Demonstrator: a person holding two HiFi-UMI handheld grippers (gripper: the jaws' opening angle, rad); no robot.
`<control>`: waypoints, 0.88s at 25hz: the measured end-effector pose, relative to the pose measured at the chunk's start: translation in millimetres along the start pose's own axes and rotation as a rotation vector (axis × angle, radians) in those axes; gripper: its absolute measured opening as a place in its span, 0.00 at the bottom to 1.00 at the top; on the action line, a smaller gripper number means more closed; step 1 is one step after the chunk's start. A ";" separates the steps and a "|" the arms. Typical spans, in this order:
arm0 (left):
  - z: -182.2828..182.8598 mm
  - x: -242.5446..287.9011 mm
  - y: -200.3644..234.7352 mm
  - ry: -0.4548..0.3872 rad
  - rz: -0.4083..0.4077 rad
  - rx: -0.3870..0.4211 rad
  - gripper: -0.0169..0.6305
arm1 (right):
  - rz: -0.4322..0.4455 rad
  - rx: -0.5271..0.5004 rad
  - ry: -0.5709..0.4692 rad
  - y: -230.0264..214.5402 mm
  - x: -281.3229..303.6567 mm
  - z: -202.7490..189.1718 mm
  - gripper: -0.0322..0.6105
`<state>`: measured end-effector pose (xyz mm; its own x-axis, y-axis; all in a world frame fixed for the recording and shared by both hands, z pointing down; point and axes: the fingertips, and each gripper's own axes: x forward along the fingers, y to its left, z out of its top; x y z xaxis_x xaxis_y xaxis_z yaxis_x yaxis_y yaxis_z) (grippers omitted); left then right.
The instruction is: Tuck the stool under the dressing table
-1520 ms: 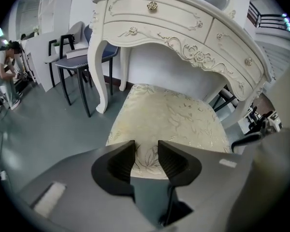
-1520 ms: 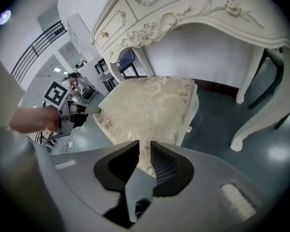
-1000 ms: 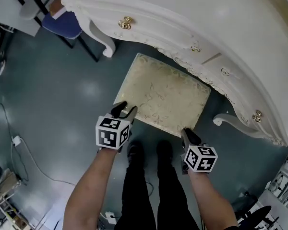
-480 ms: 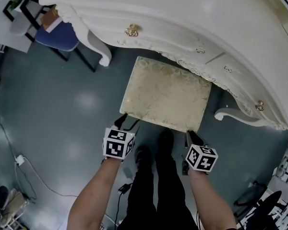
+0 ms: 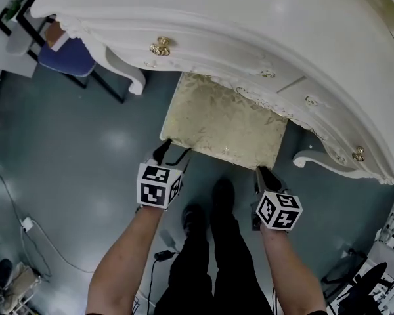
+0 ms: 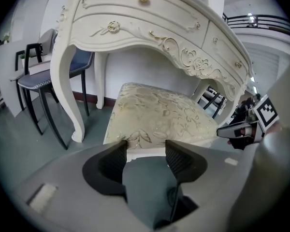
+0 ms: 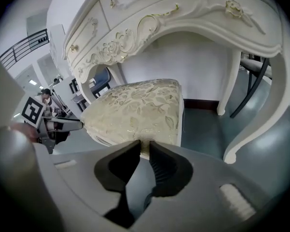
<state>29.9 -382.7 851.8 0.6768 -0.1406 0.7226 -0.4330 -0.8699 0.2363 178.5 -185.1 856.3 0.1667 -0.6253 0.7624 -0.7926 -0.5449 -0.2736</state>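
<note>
- Head view: the white carved dressing table spans the top of the frame. Its drawers are shut, so their contents are hidden.
- The grey-blue floor fills the space below it.
- The stool, with a cream floral cushion, stands on the floor between the table's curved legs. Its far part sits under the table's front edge and its near part is out in the open. The left gripper view shows the stool beneath the scrolled apron of the dressing table, and the right gripper view shows the same stool under the dressing table.
- The person's legs, in black trousers, stand just behind the stool.
- A chair with a blue seat stands beside the table's left leg.
- The left gripper is at the stool's near left corner. In its own view the left gripper has its jaws wide apart, and the stool's white frame edge lies across the tips.
- The right gripper is at the near right corner. In its own view the right gripper has its jaws drawn almost together with only a thin slit between them. The tips are at the cushion's edge, and I cannot tell whether they pinch the trim.
- A brass knob sits on the left drawer front.
- A white plug with its cable lies on the floor at the left.
</note>
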 end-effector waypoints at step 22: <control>86.1 67.2 14.0 -0.080 -0.038 0.052 0.40 | -0.059 -0.037 -0.176 -43.8 58.4 102.0 0.15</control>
<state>120.6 -445.0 847.7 0.7385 -0.1427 0.6590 -0.3758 -0.8986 0.2266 282.8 -254.8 852.9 0.3111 -0.6828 0.6610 -0.7989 -0.5646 -0.2073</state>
